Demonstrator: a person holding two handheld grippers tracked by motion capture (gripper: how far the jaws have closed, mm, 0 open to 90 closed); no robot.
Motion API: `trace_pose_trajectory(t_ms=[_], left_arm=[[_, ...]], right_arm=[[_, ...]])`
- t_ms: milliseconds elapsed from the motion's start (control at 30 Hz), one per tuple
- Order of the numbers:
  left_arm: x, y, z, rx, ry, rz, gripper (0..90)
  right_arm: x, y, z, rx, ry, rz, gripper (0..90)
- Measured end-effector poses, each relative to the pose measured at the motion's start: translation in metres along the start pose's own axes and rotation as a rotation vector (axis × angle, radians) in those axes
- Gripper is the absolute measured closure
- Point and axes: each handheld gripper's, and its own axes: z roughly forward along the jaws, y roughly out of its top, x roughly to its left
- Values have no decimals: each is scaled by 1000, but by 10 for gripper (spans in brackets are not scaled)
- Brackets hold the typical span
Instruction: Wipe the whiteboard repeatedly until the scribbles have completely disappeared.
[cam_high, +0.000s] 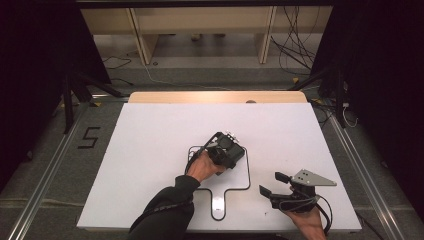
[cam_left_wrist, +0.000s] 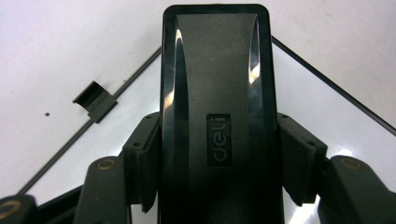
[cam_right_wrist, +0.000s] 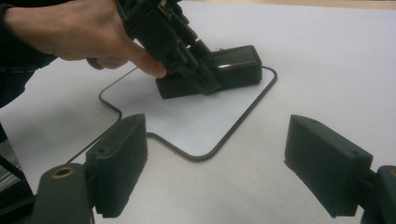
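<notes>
Resting on the small whiteboard (cam_high: 235, 175) mid-table, the black eraser (cam_high: 235, 152) is clamped between the left gripper's (cam_high: 222, 150) jaws, its long axis running toward 1 o'clock. Bare table (cam_high: 150, 135) lies all round. At 4 o'clock the right gripper (cam_high: 275, 184) gapes empty. The hand (cam_high: 202, 167) hides the eraser's near end.

Bright overhead light on white table (cam_high: 150, 150) (surroundings dark); glare on black eraser (cam_left_wrist: 215, 70); frames soft.
</notes>
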Motion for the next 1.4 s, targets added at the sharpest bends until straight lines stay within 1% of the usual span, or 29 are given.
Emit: trace_pose_trajectory(t_ms=[200,233,300,367,500,533,567,633,667,733,800,833,1067,1167,1200,1400], left_arm=[[0,-8,-4,-29,-18,-15,399],[0,-9,-4,-37,-19,-23,399],[3,-12,-6,-43,-29,-32,399],[5,-14,-8,-54,-28,-43,399],[7,-17,-13,-68,-29,-47,399],[7,-17,-14,-65,-27,-37,399],[8,-18,-15,-75,-26,-45,399],[11,-18,-17,-81,-32,-56,399],[13,-18,-19,-82,-37,-57,399],[15,-19,-22,-89,-32,-58,399],[18,-19,-26,-102,-37,-69,399],[19,-18,-28,-106,-37,-77,399],[31,-18,-40,-126,-29,-97,399],[37,-18,-45,-132,-21,-106,399],[39,-17,-47,-131,-16,-102,399],[50,-12,-52,-142,4,-124,399]], right_arm=[[-1,0,0,-3,-1,3,220],[-1,0,0,-5,-1,0,221],[-1,0,0,-5,0,1,221],[-1,0,0,-5,-1,0,220],[-1,0,0,-5,-1,1,221],[-1,0,0,-3,-1,3,221],[-1,0,0,-4,0,3,221],[-1,0,0,-5,1,2,221],[-1,0,0,-4,1,3,221],[-1,0,0,-6,2,2,221],[-1,0,0,-4,2,6,221],[-1,0,0,-4,2,6,221],[-2,0,0,-4,4,8,221],[-2,0,0,-5,4,7,221],[-2,0,0,-6,4,8,220],[-3,0,0,-10,2,9,220]])
